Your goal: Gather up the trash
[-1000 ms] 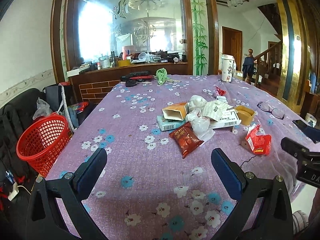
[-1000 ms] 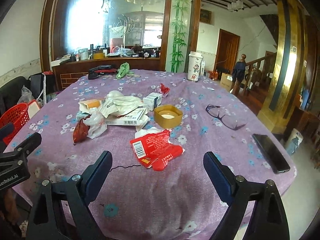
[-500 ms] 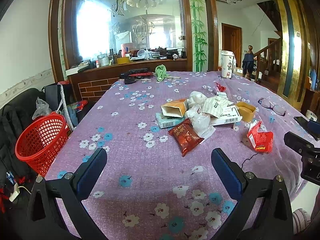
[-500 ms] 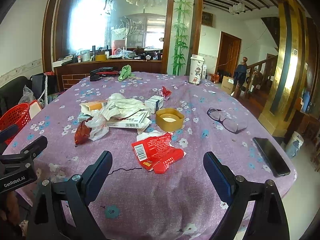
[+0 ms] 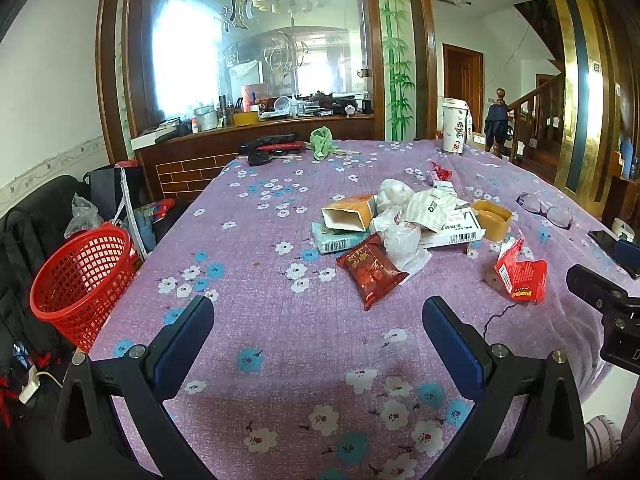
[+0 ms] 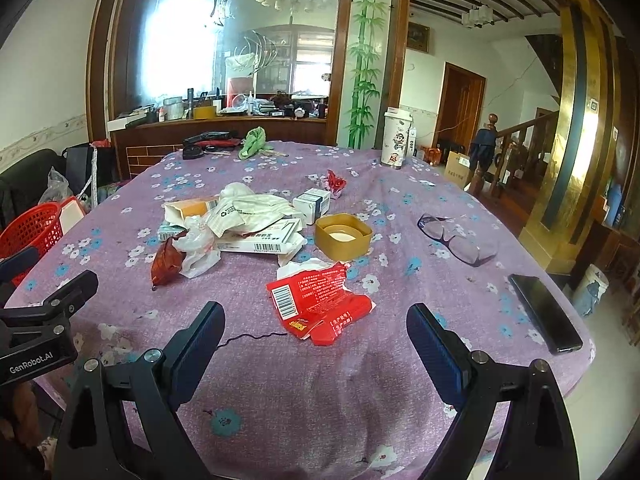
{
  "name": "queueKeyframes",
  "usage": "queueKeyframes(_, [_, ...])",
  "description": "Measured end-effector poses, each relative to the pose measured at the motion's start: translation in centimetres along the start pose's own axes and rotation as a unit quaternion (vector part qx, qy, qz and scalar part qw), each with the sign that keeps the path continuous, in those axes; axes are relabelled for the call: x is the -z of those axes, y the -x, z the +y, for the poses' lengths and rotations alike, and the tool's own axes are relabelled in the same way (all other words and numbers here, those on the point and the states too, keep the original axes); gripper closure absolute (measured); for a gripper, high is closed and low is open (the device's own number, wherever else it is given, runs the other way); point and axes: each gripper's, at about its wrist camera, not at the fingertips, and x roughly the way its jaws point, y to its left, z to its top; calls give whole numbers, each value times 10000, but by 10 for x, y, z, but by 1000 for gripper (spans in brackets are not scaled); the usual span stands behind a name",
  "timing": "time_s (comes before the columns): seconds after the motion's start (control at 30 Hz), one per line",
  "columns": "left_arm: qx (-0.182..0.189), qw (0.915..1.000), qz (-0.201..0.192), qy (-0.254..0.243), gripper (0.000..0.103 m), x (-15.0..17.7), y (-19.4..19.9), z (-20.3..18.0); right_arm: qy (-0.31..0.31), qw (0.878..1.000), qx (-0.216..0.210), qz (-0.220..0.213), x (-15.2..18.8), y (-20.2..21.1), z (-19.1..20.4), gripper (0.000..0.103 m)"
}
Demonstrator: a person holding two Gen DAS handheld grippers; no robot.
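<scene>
You are holding both tools spread wide and empty above the near edge of the table (image 5: 248, 264): the left gripper (image 5: 318, 332) is facing the dark red snack wrapper (image 5: 370, 270), the right gripper (image 6: 314, 344) the torn red packet (image 6: 316, 304). Nothing is collected yet, I judge; the trash pile (image 6: 244, 220) is sitting mid-table. Next, lower 1 tool over its wrapper, close, and carry it to the red basket (image 5: 80, 276).
</scene>
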Motion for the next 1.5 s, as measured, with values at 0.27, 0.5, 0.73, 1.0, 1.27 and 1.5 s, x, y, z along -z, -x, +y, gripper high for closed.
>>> queueKeyframes(0.27, [-12,10000,19,-13,0,1,0,0,-23,9999,-47,87,1,-4,0,9])
queueKeyframes(0.5, [-5,10000,46,-18,0,2,0,1,-22,9999,-65,114,2,-5,0,9])
queueKeyframes(0.73, [4,10000,92,-28,0,3,-3,0,-26,9998,-114,174,3,-8,0,9])
queueKeyframes(1.0, [479,9959,771,54,0,-13,-30,3,-469,9949,-667,600,-3,-27,-29,19])
queueKeyframes(1.27, [926,9845,1477,191,0,-38,-82,-9,-751,9881,-1003,894,-9,-46,-53,23])
queueKeyframes(1.5, [886,9764,1956,252,29,-42,-127,-19,-744,9850,-1168,1027,-13,-57,-62,23])
